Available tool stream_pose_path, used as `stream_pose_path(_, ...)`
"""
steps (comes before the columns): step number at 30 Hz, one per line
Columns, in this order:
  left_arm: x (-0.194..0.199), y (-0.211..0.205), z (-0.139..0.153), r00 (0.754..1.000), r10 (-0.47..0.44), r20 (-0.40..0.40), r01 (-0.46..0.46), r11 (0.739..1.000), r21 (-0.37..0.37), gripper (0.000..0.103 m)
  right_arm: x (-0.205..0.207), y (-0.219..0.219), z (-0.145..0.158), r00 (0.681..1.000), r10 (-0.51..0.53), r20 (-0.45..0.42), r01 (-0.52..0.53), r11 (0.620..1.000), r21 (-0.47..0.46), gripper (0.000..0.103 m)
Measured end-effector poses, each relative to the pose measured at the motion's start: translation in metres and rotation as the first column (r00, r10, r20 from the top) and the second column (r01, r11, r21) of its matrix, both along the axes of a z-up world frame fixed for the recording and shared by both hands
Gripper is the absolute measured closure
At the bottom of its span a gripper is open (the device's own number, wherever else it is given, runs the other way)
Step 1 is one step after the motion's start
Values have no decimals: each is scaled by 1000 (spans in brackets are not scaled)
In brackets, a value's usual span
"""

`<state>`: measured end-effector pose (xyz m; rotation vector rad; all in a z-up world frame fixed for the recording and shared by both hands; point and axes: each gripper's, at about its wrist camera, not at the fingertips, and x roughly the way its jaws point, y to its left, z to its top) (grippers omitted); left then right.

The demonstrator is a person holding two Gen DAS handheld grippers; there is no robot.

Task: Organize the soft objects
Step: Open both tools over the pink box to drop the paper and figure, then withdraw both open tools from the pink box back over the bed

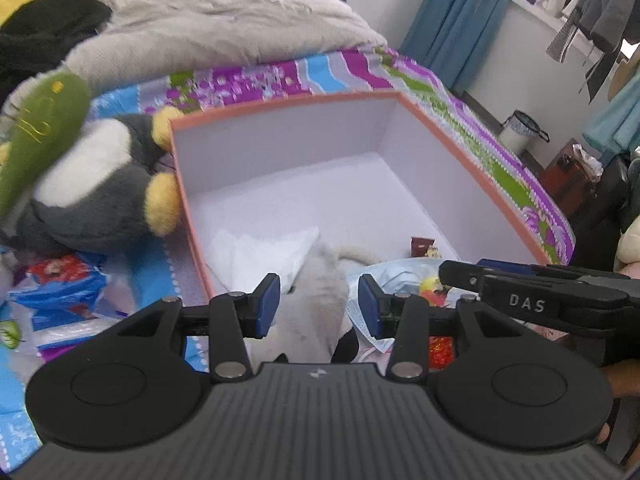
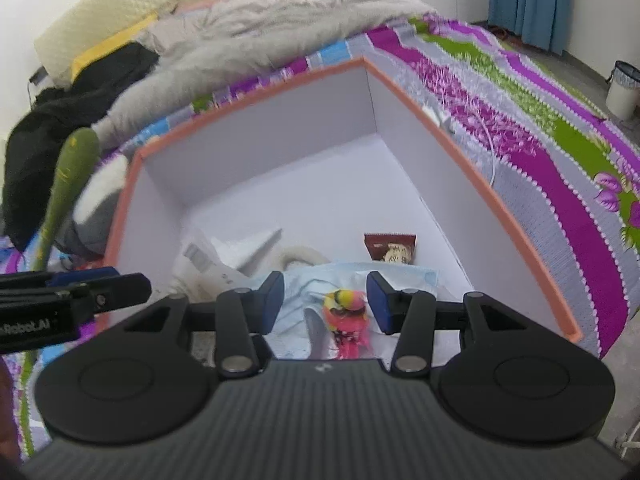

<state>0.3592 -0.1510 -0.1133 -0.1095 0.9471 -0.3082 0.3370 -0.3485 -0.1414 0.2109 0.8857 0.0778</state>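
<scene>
An orange-rimmed box [image 1: 280, 110] with a white inside sits on the bed; it also shows in the right wrist view [image 2: 436, 124]. In it lie a white tissue pack [image 1: 256, 252], a grey-white plush [image 1: 316, 312], a pale blue face mask [image 2: 304, 300], a small pink and yellow toy [image 2: 346, 316] and a dark red snack packet [image 2: 390, 246]. My left gripper [image 1: 318, 306] is open over the box's near edge, with the plush between its fingers. My right gripper [image 2: 326, 302] is open above the mask and the pink toy.
A grey and white penguin plush [image 1: 92, 184] with yellow feet and a green plush [image 1: 36, 136] lie left of the box. Blue and red plastic packets [image 1: 60, 300] lie below them. A grey blanket [image 1: 224, 20] and black clothing [image 1: 44, 32] fill the bed's far side.
</scene>
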Motion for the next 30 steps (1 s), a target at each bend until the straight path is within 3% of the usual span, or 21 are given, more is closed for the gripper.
stream_pose_path(9,-63,29,56,993,44,109,-42,999,-22,54,-45,13,58,990,18,136,-19,1000,6,55)
stream_pose_path(18,-137,72,99,971,107,216,-99,994,-51,54,-97,43,105,965,59,257,-64,998,13,54)
stream_pose_path(25,-197,108,121,949,154,274,-137,987,-79,54,-143,76,129,935,109,337,-121,993,14,54)
stream_pose_path(30,-236,131,121,937,197,289,-180,980,-83,54,-171,98,130,921,164,353,-179,984,10,55)
